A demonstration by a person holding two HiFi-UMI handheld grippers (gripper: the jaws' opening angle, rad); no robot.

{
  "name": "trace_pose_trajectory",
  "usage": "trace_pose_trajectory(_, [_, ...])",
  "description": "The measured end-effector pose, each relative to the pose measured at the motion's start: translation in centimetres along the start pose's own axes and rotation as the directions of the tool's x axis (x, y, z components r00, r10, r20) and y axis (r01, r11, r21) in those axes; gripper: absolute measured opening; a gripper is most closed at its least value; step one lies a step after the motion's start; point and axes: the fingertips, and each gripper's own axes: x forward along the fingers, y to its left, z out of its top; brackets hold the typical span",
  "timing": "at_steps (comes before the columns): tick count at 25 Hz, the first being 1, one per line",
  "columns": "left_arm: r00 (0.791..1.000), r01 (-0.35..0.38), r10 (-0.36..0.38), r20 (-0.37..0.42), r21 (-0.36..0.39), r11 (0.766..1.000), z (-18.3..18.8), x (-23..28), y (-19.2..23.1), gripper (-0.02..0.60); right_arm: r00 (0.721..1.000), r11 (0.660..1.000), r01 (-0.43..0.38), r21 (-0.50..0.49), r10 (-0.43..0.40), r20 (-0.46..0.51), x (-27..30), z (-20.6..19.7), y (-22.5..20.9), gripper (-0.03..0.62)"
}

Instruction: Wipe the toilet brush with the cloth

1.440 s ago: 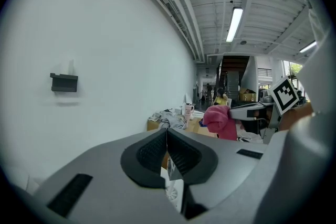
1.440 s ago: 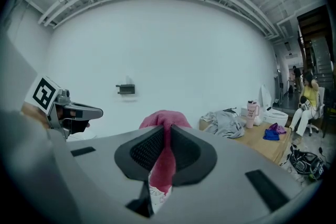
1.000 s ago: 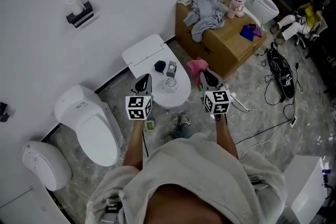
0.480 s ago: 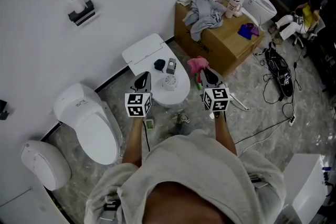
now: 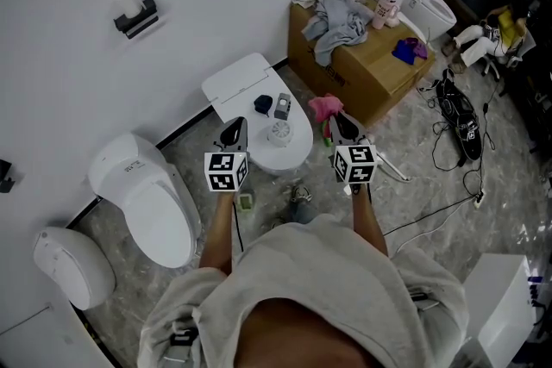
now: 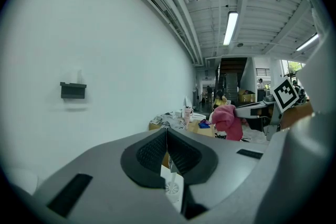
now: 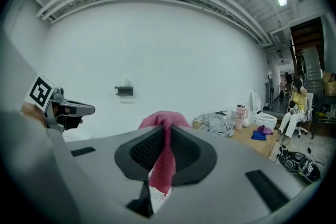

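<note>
A small white toilet brush [image 5: 279, 133] stands on the closed lid of a white toilet [image 5: 237, 82]. In the left gripper view the toilet brush [image 6: 172, 189] shows below the jaws. My left gripper [image 5: 234, 132] hovers just left of it, jaws shut, with nothing that I can make out held in them. In its own view the left gripper [image 6: 166, 131] points at the white wall. My right gripper [image 5: 338, 124] is shut on a pink cloth [image 5: 323, 107] to the right of the toilet. The pink cloth [image 7: 163, 165] hangs down between the right gripper's [image 7: 169, 129] pads.
A dark blue item [image 5: 262, 106] and a grey item [image 5: 282, 107] also lie on the lid. A cardboard box [image 5: 366, 73] with grey clothes [image 5: 336, 20] and a bottle [image 5: 388, 6] stands to the right. Another toilet [image 5: 151, 207] sits at left. Cables [image 5: 461, 121] trail on the floor.
Both grippers stay almost where they were, the right one still shut on the cloth. The head view has shifted slightly.
</note>
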Motion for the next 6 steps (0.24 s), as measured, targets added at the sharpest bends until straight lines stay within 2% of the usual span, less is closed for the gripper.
trace_pose_trajectory(6, [1.000,0.000,0.000,-0.006,-0.007,1.000,-0.73,-0.14,-0.14,0.021,1.000,1.000,-0.008,0.003,0.008,-0.019,-0.05,-0.94,0.52,0.058])
